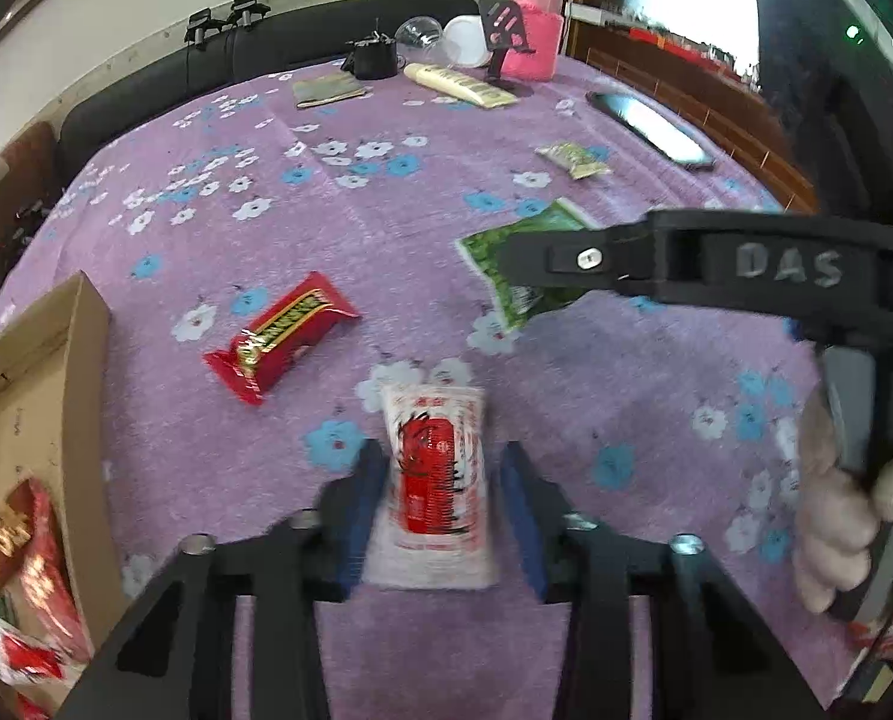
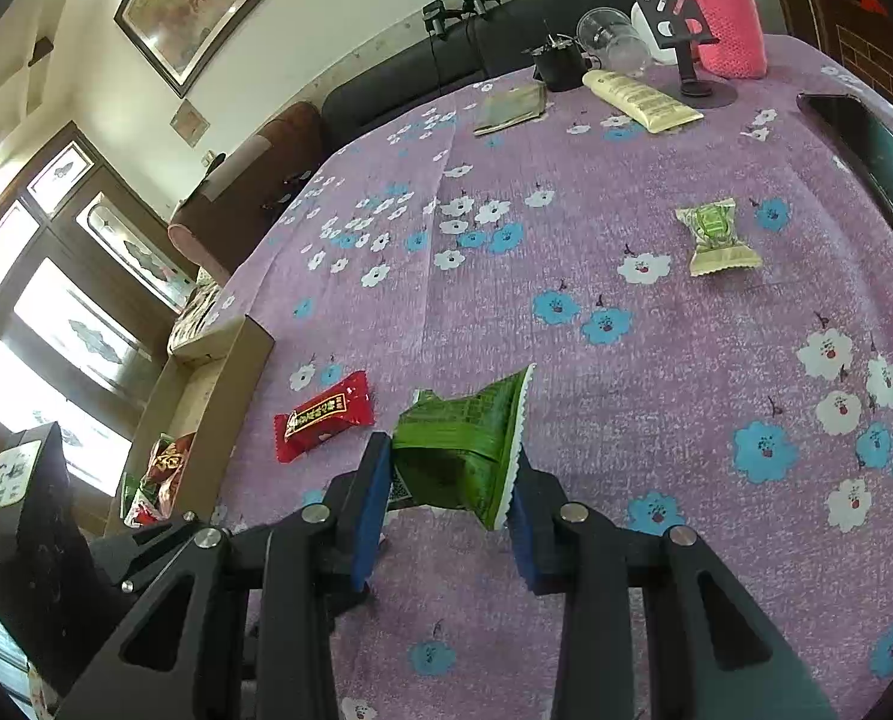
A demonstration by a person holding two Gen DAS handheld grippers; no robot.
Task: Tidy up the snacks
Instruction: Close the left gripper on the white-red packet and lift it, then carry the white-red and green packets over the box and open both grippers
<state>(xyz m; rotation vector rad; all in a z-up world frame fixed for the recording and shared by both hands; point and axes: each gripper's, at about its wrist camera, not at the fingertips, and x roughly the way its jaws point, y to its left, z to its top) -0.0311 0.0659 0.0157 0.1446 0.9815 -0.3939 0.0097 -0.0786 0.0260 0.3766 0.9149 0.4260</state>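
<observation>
- White-and-red plastic snack sachet [image 1: 437, 480] lies on purple flowered tablecloth [image 1: 386, 228], clamped btw pads of left gripper [image 1: 443, 504].
- Right gripper [image 2: 449, 480] pinches green foil snack packet [image 2: 464, 444], lifted off the cloth.
- Open brown cardboard box [image 1: 44, 372] at left edge holds red and green snack packs [image 1: 23, 576].

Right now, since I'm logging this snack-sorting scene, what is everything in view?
white-red packet: 1, between left pads
green packet: 1, in right gripper
red bar: 1, on cloth, near box
pale green candy: 1, on cloth, far right
box: 1, brown cardboard, left edge, red wrappers inside
phone: 1, dark, far right
tube: 1, cream, far end
pink bottle: 1, far end
phone stand: 1, black, by bottle
cloth: 1, purple, floral
left gripper: black, blue pads
right gripper: black, blue pads
hand: 1, on right gripper's handle
</observation>
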